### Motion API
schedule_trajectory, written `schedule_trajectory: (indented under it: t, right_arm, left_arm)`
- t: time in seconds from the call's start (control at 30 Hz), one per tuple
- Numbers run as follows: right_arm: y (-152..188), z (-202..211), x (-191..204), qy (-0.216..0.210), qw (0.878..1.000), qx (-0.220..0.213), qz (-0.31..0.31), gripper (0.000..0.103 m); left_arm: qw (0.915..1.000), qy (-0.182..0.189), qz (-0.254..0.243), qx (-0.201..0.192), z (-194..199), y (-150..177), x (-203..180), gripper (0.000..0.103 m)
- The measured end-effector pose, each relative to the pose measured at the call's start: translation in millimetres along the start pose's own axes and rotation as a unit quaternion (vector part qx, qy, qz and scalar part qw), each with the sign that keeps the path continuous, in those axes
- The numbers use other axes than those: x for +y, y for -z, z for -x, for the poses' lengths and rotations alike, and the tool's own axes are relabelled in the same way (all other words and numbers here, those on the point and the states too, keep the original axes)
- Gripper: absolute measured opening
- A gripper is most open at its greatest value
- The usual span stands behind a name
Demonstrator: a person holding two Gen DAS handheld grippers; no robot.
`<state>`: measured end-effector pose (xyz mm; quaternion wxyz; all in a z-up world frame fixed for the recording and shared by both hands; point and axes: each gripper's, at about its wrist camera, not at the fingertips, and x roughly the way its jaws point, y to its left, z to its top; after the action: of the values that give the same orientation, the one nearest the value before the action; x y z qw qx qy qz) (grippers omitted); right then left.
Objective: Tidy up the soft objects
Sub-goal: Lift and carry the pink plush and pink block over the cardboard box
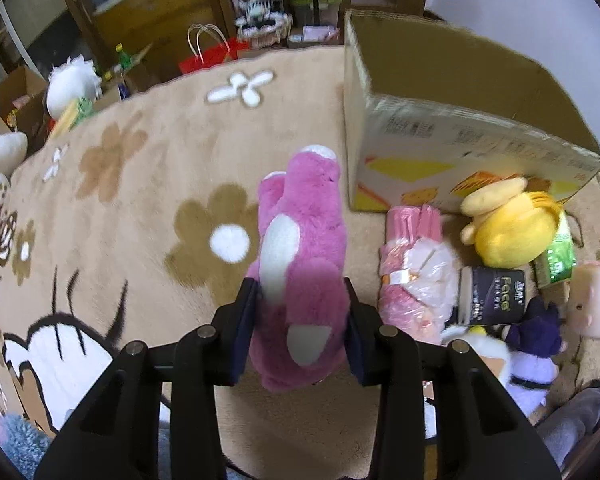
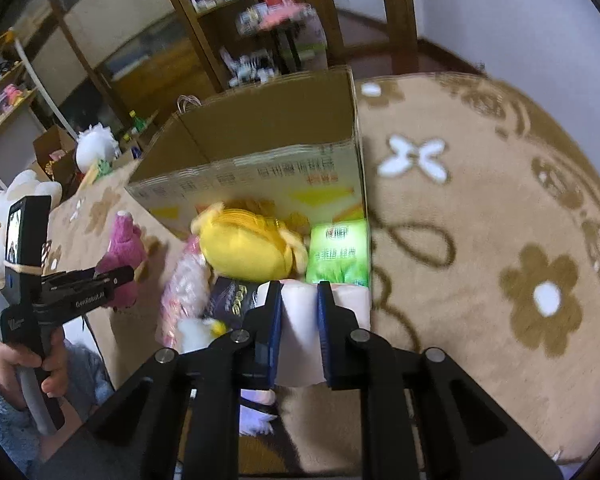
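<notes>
Black linkages of the left gripper (image 1: 300,316) fill the bottom of its own view, and its two pads are clamped on the lower body of a pink plush bear (image 1: 300,264), squeezing the fur in on both sides. That bear hangs over the beige flower-patterned rug (image 1: 148,200) with its long axis running away from the camera, head end farthest, pointing at the near left corner of the open cardboard box (image 1: 452,136); its white belly patch faces up and left. Just in front of the box, on the rug, sits a crowded heap: a pink plastic-wrapped bundle (image 1: 412,276) nearest the bear, a yellow plush (image 1: 512,224) against the box wall, a dark pack printed "Face" (image 1: 492,296), a green tissue pack (image 1: 560,256), a purple-and-white plush (image 1: 536,344) and a pale pink plush (image 1: 596,300) at the right edge of the view. From the right wrist, the right gripper (image 2: 300,332) is closed tight on a pale pink soft object (image 2: 300,320), held upright between the blue pads; what it is cannot be told for sure. Ahead of it the yellow plush (image 2: 244,244) and green pack (image 2: 340,252) lie between it and the box (image 2: 260,148), whose open top faces up. Left of the box, a hand (image 2: 32,364) in a blue fuzzy sleeve (image 2: 4,412) holds the other gripper with the pink bear (image 2: 126,256).
</notes>
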<state>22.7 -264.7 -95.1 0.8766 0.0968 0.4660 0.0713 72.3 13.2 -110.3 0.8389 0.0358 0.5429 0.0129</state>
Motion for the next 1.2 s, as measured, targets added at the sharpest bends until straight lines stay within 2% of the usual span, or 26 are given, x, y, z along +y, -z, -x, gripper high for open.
schedule_trajectory:
  t: [0.17, 0.4, 0.73, 1.07, 1.2]
  right_arm:
    - [-8.5, 20.4, 6.4, 0.004, 0.999, -0.050, 0.016, 0.017]
    - [-22.1, 44.2, 11.1, -0.006, 0.994, -0.110, 0.019, 0.017]
    - [-45.1, 67.4, 19.6, -0.005, 0.983, -0.178, 0.034, 0.017]
    - [-78.6, 69.2, 24.3, -0.008, 0.975, -0.212, 0.067, 0.017]
    - [-88.1, 62.6, 29.5, 0.002, 0.974, -0.214, 0.080, 0.017]
  left_arm:
    - [0.9983, 0.003, -0.010, -0.057, 35.0, -0.6, -4.1, 0.038]
    - [0.9890, 0.011, -0.022, -0.146, 86.4, -0.7, -11.1, 0.038]
    - [0.9754, 0.017, -0.043, -0.215, 122.9, -18.1, -23.0, 0.038]
    - [0.9578, -0.002, -0.071, -0.279, 138.7, -55.1, -44.3, 0.038]
    - [0.9544, -0.001, -0.085, -0.286, 136.2, -69.4, -52.5, 0.038]
